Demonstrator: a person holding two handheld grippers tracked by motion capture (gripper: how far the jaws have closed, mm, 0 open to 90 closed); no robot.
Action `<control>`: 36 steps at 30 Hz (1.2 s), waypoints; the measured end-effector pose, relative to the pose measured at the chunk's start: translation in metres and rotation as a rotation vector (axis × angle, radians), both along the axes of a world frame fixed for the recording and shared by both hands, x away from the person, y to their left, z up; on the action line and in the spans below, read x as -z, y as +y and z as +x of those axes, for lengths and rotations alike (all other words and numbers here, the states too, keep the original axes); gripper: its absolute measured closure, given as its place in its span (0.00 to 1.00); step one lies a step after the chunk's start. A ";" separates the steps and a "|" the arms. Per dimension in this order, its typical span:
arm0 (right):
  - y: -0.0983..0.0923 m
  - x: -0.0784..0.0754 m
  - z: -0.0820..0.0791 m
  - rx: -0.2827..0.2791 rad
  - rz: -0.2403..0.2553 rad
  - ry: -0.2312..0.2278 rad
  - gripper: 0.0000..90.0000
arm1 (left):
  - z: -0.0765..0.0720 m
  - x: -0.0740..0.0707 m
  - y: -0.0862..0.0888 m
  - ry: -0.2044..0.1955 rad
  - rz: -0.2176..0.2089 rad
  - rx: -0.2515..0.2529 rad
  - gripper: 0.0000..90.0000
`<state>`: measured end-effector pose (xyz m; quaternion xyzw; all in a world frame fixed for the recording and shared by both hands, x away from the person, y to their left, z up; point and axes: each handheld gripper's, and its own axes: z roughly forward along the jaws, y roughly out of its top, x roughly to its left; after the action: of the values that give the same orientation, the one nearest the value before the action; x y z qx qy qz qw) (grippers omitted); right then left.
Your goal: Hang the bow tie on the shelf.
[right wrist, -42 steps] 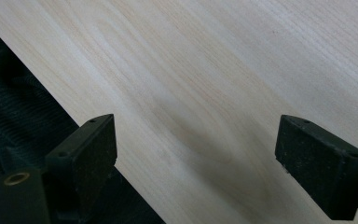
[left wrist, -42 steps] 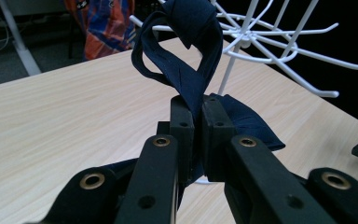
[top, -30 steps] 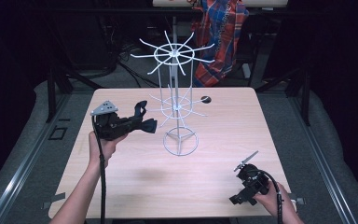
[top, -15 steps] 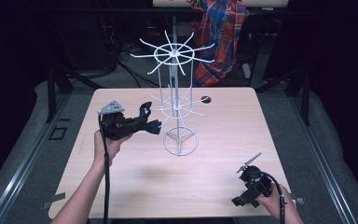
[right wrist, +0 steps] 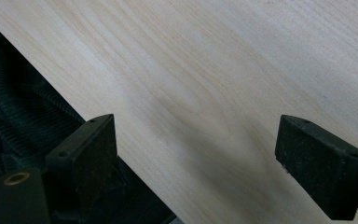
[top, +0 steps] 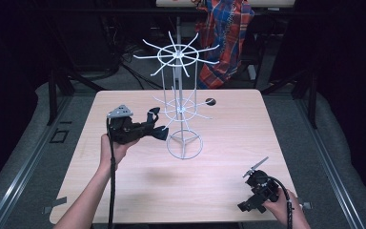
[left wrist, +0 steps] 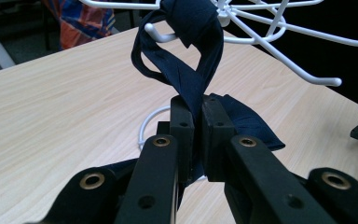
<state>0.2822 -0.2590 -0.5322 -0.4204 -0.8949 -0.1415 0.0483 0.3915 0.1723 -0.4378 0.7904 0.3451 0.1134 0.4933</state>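
Beside white wire rack (top: 178,107), left gripper (top: 158,128) held level above table (top: 124,186), jaws clamped tight on dark blue strap (left wrist: 193,70). Strap loops up over one lower prong of rack (upper end draped on prong, lower end trailing behind jaws). Right gripper (top: 255,191) low near table's front right corner, well apart from rack, jaws wide apart, holding nothing, bare wood beneath.

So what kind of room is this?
Probably a lab or studio for recording hand tasks: a bare wooden table between dark curtains, a white wire rack, and a person holding the left gripper with trailing cable.
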 end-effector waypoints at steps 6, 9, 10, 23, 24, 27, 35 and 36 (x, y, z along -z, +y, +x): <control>0.001 0.001 -0.001 0.012 0.016 0.003 0.14 | 0.001 0.004 -0.005 0.011 0.008 0.013 0.95; 0.001 0.002 -0.001 0.013 0.021 0.005 0.14 | 0.001 0.006 -0.008 0.025 0.010 0.027 0.95; 0.000 0.001 0.000 -0.003 -0.010 0.002 0.14 | 0.001 0.007 -0.009 0.028 0.011 0.032 0.95; -0.001 0.002 -0.002 0.006 0.010 0.005 0.14 | 0.001 0.013 -0.025 0.044 0.050 0.073 0.95; -0.001 0.002 -0.001 -0.002 -0.003 0.005 0.14 | 0.002 0.014 -0.026 0.047 0.047 0.071 0.95; -0.001 0.001 -0.001 -0.009 -0.005 0.010 0.14 | 0.003 0.016 -0.025 0.064 0.051 0.071 0.94; -0.001 0.002 -0.001 -0.003 -0.004 0.005 0.14 | 0.006 0.022 -0.028 0.099 0.065 0.055 0.94; -0.001 0.002 -0.001 -0.010 -0.006 0.008 0.14 | 0.006 0.022 -0.028 0.101 0.066 0.058 0.94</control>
<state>0.2811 -0.2600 -0.5342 -0.4168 -0.8972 -0.1368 0.0515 0.3975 0.1440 -0.4600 0.8206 0.3424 0.0702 0.4521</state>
